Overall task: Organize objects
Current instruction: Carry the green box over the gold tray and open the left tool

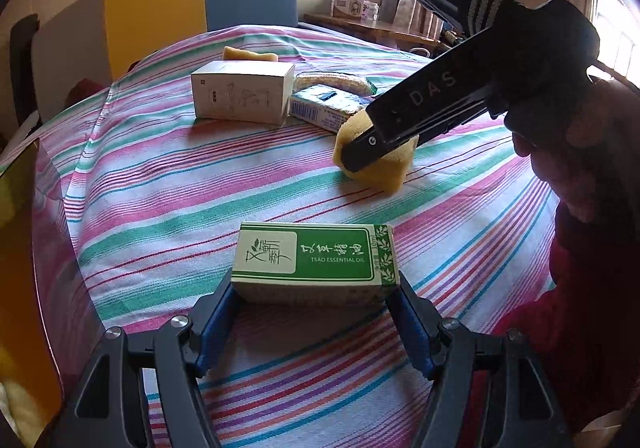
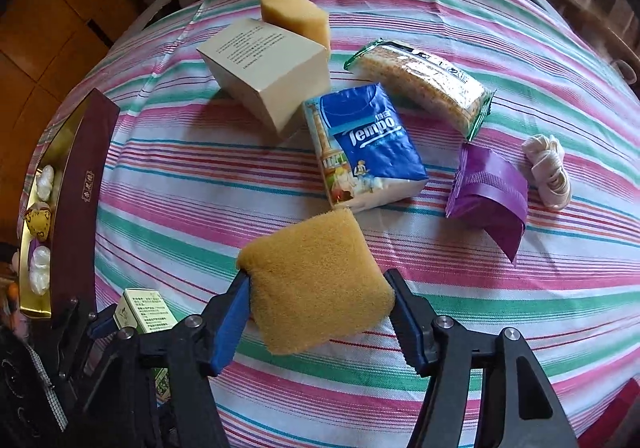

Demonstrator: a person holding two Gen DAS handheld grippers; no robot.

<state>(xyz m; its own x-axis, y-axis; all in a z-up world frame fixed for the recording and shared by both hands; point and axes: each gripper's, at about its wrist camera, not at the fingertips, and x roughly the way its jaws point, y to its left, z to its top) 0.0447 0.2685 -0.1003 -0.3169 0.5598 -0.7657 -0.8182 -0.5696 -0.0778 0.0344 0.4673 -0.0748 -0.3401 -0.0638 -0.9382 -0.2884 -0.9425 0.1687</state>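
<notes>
A: Item one, what am I gripping?

B: My right gripper [image 2: 320, 312] is clenched on the yellow sponge [image 2: 316, 280], low on the striped tablecloth [image 2: 500, 288]. My left gripper [image 1: 316, 324] clasps the green essential-oil box [image 1: 316, 264].

A: Neighbours?

B: Tissue pack [image 2: 364, 152] at 12 o'clock of the sponge, touching; white carton [image 2: 268, 76] at 11; purple packet [image 2: 486, 192] at 2.

A: Containers?

B: Maroon tray [image 2: 80, 184] at 9, holding small wrapped pieces.

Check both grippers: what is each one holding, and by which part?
Left gripper clamps the green essential oil box by its two short ends. Right gripper squeezes the yellow sponge across its sides.
</notes>
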